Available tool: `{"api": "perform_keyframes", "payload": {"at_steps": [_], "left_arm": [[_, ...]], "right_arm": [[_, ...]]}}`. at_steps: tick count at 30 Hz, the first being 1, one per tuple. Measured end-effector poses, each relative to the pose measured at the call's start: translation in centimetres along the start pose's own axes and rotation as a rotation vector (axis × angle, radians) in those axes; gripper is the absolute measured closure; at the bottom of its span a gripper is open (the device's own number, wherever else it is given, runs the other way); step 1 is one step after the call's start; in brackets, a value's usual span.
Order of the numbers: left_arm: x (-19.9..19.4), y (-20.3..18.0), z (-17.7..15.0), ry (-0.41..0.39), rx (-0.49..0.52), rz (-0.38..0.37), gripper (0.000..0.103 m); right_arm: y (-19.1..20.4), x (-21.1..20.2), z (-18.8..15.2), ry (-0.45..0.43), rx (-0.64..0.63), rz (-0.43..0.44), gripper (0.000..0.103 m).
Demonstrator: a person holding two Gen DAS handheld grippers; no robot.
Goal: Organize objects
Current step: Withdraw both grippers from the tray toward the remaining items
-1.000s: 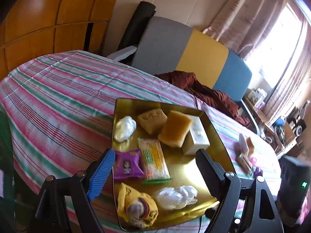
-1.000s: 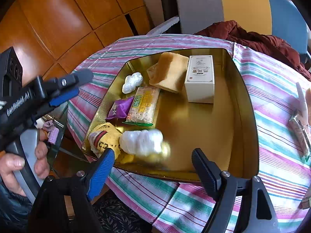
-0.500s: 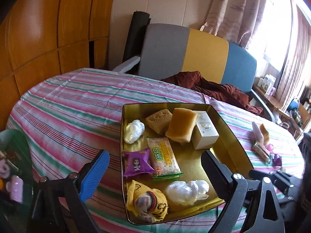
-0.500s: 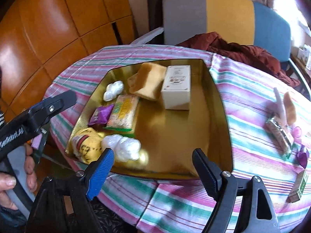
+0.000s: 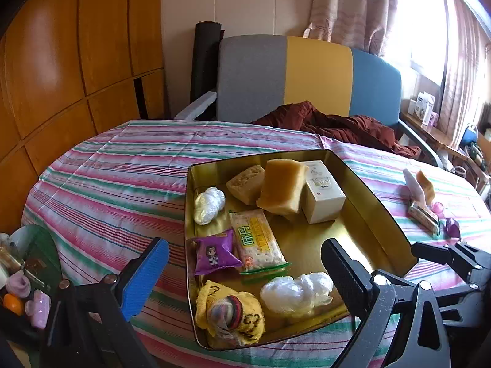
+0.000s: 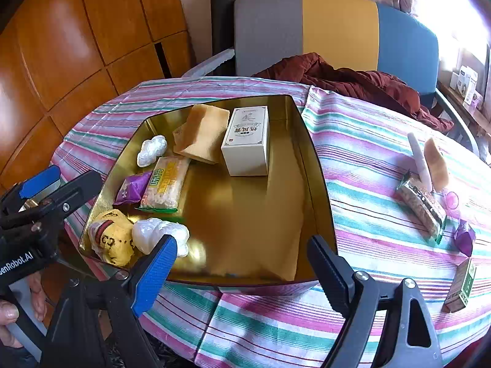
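A gold tray sits on the striped tablecloth. It holds a white box, two sponge pieces, a cracker packet, a purple packet, two white plastic bundles and a yellow cloth bundle. My left gripper hovers over the tray's near left corner. Its jaws are opening with nothing between them. My right gripper hangs above the tray's near edge, its jaws also opening and empty.
Loose on the cloth to the right lie a snack bar, a white stick, a tan sponge piece, a purple packet and a green box. A chair with dark red cloth stands behind. A low stand holds small items at left.
The left jaws have spread wider, and that view has rolled level and drawn back from the tray. The right view has tilted up, showing more of the table's right side.
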State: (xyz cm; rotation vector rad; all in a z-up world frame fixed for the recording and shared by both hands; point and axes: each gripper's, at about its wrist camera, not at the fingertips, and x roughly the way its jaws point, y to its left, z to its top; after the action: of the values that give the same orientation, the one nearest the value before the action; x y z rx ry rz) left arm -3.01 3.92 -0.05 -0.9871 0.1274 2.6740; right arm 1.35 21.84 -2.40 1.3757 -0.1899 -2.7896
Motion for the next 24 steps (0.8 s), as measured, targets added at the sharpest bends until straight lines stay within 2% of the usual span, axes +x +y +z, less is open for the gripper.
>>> {"api": "perform_keyframes", "payload": {"at_steps": [12, 24], "left_arm": [[0.1, -1.3, -0.4, 0.023, 0.032, -0.013, 0.003], [-0.1, -2.2, -0.5, 0.017, 0.072, 0.007, 0.003]], "right_arm": [[-1.0, -0.4, -0.1, -0.023, 0.022, -0.036, 0.013], [-3.1, -0.7, -0.4, -0.029, 0.082, -0.061, 0.012]]}}
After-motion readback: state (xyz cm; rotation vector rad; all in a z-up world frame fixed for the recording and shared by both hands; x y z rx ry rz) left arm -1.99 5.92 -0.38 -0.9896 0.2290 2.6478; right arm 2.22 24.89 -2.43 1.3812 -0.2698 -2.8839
